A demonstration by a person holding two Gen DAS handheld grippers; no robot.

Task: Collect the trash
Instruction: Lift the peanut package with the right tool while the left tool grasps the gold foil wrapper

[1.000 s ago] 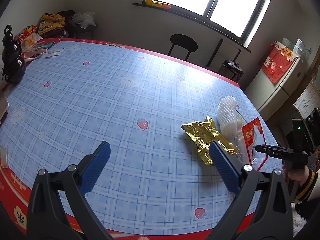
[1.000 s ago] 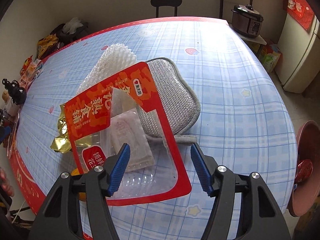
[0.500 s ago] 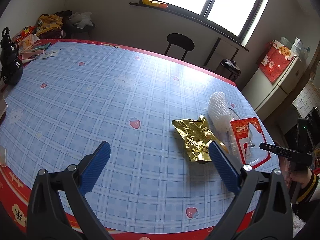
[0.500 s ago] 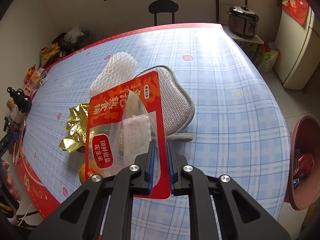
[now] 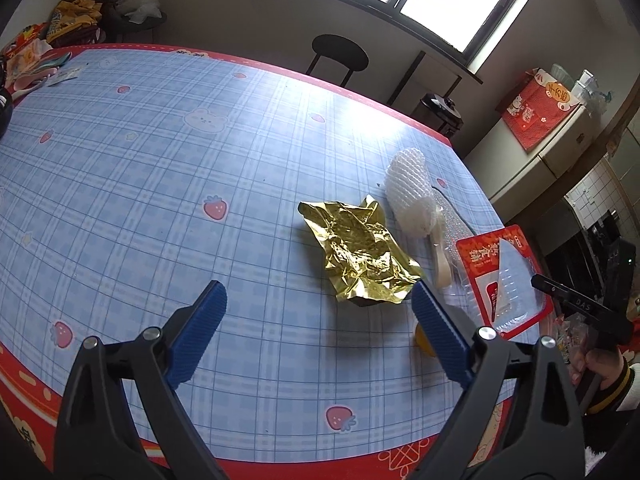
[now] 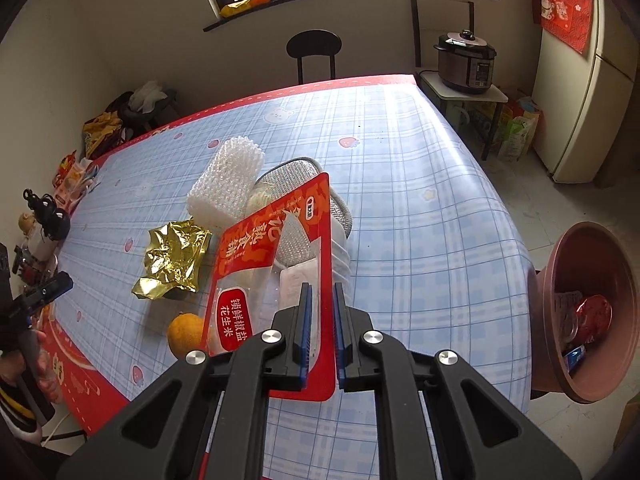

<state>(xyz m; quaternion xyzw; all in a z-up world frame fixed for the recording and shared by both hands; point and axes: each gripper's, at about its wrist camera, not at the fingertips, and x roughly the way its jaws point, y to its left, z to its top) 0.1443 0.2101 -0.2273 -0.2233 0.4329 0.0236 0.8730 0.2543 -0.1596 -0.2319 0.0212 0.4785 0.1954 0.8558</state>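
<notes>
The red snack packet [image 6: 276, 264] is a flat pouch with a red border, white and yellow characters on its upper panel, and a clear window through which a white sachet and a red label with white characters are visible. It stands on edge, lifted clear of the table [image 6: 420, 220], its lower corner clamped between the blue pads of the right gripper [image 6: 320, 320], whose jaws are nearly fully closed on it.

Taking the packet as reference:
- A grey mesh pad [image 6: 296, 176] lies directly behind it on the table.
- A white foam net sleeve [image 6: 228, 184] lies behind and to its left, touching the pad.
- A crumpled gold foil wrapper [image 6: 172, 256] lies to its left, flat on the table.
- An orange [image 6: 186, 330] rests just left of its lower edge, near the table's red border.

The left gripper [image 5: 316, 320] hovers above the table on the near side of the gold foil wrapper [image 5: 360, 260]. Its jaws stand wide and are closing slightly; nothing is between the blue pads.

Container: a brown-pink bin [image 6: 580, 312] sits to the right of the packet, beyond the table edge, its mouth tilted toward the camera. Inside are a red round-topped item and a blue-and-white scrap; the remaining contents cannot be made out.
</notes>
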